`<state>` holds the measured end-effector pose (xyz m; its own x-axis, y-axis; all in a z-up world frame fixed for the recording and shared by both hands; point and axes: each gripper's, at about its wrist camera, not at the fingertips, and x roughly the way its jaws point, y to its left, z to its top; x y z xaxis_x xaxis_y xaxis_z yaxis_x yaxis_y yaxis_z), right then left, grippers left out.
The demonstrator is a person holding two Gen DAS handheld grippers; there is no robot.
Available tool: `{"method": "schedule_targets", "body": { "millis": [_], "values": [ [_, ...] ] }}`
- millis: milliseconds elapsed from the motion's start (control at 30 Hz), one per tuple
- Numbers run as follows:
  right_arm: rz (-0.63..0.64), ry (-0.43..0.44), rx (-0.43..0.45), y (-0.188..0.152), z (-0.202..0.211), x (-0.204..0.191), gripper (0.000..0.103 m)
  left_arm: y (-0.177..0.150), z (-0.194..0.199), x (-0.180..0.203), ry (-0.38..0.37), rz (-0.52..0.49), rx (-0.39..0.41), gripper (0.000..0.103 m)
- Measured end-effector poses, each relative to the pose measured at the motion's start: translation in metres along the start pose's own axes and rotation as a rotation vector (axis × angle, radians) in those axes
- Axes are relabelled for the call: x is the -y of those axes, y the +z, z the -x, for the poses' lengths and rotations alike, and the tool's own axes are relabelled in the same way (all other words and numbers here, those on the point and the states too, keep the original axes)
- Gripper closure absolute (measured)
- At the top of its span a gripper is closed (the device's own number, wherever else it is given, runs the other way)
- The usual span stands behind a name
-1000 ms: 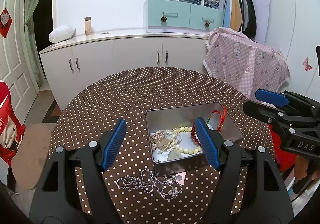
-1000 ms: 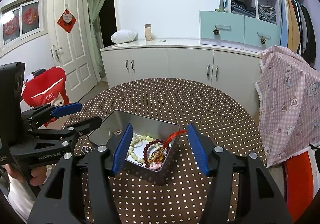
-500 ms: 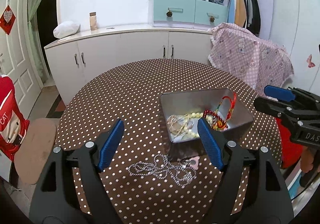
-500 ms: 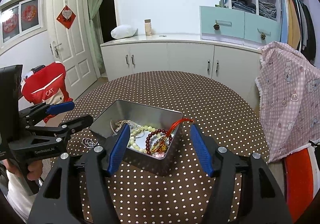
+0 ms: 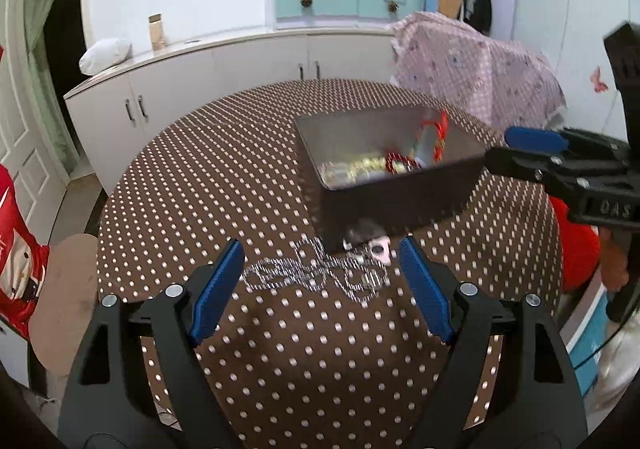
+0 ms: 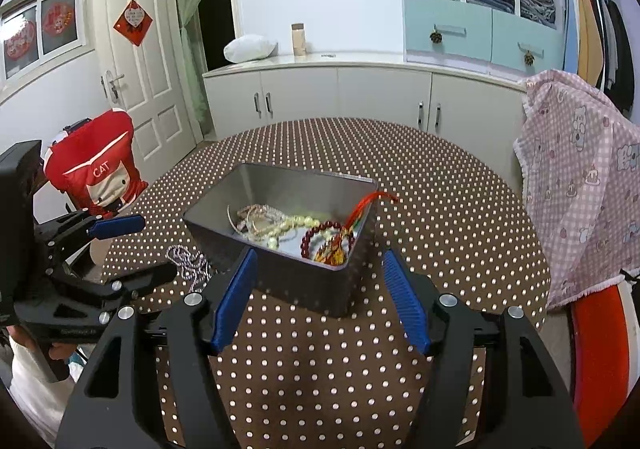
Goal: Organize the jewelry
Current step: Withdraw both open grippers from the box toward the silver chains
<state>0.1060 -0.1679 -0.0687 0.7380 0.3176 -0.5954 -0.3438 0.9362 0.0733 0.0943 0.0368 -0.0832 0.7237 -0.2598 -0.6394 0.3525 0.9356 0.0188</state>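
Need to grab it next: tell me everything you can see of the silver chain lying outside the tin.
The silver chain is thin, shiny metal links, lying loose in several tangled loops flat on the polka-dot tablecloth. It sits just in front of the metal tin, its far end reaching the tin's near corner beside a small pink piece; contact is unclear through blur. It lies between the open fingers of the left gripper, ungrasped. The right wrist view shows part of it left of the tin.

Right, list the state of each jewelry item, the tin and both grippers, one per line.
Metal tin: open, no lid, holding jewelry.
Pale bead strand: inside the tin.
Red bead bracelet: inside the tin.
Silver chain: loose on the table, outside the tin.
Left gripper: open, empty.
Right gripper: open, empty.
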Motion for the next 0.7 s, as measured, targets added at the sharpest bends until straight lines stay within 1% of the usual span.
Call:
{"method": "schedule_targets", "body": {
  "millis": [233, 367, 500, 600, 700],
  "values": [
    [-0.042, -0.001, -0.055, -0.016, -0.011, 0.005, 0.040, -0.011, -0.009, 0.008, -0.048, -0.011, -0.036, 0.024],
    [-0.037, 0.009, -0.074, -0.023, -0.013, 0.001, 0.040, -0.011, -0.022, 0.012, -0.036, -0.019, -0.066, 0.024],
    [-0.025, 0.017, -0.087, -0.026, -0.015, -0.004, 0.040, -0.013, -0.038, 0.010, -0.022, -0.011, -0.113, 0.024],
    [-0.019, 0.020, -0.096, -0.027, -0.018, -0.006, 0.040, -0.014, -0.043, 0.008, -0.015, -0.015, -0.112, 0.021],
    [-0.019, 0.022, -0.103, -0.027, -0.021, -0.007, 0.040, -0.013, -0.042, 0.008, -0.029, -0.020, -0.105, 0.021]
  ]
}}
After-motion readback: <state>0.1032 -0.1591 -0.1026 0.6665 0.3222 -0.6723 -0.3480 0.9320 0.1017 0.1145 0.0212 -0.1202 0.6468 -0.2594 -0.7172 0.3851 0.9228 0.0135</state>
